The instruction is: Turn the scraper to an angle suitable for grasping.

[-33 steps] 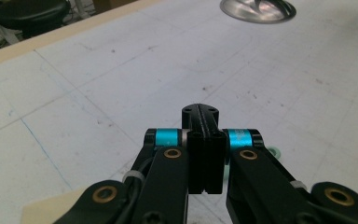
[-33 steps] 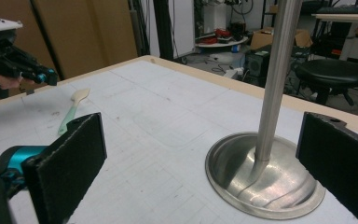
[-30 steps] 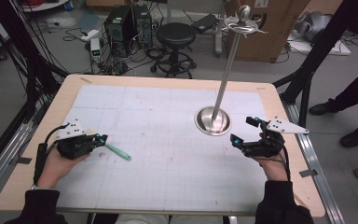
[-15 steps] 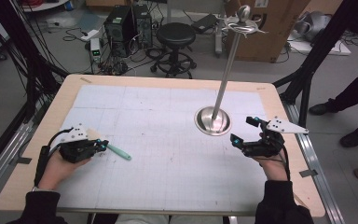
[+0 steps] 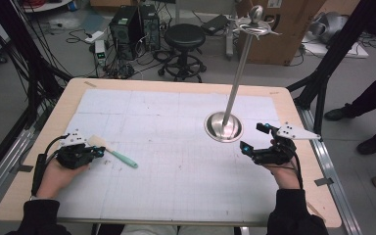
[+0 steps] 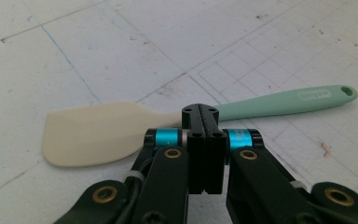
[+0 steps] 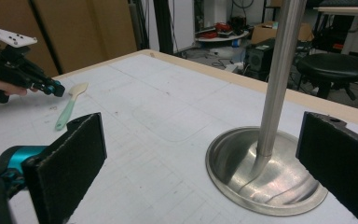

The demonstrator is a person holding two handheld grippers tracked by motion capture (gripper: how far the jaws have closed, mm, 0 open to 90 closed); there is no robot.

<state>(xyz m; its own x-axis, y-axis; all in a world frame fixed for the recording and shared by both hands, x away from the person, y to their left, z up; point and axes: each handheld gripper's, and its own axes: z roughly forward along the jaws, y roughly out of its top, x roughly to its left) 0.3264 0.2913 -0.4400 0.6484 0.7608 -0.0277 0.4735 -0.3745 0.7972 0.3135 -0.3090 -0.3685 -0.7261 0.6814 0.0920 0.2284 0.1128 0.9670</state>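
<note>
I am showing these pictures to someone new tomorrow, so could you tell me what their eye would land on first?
Probably the tall metal stand, its round base on the right of the table and its pole rising high. Next, the spatula with a cream blade and mint-green handle lies flat at the left, just beyond the shut left gripper. The right gripper sits open beside the stand's base.

From above we look down the table [image 5: 186,196]; our gripper cameras sit low, both sharing the spatula [image 6: 121,130].
</note>
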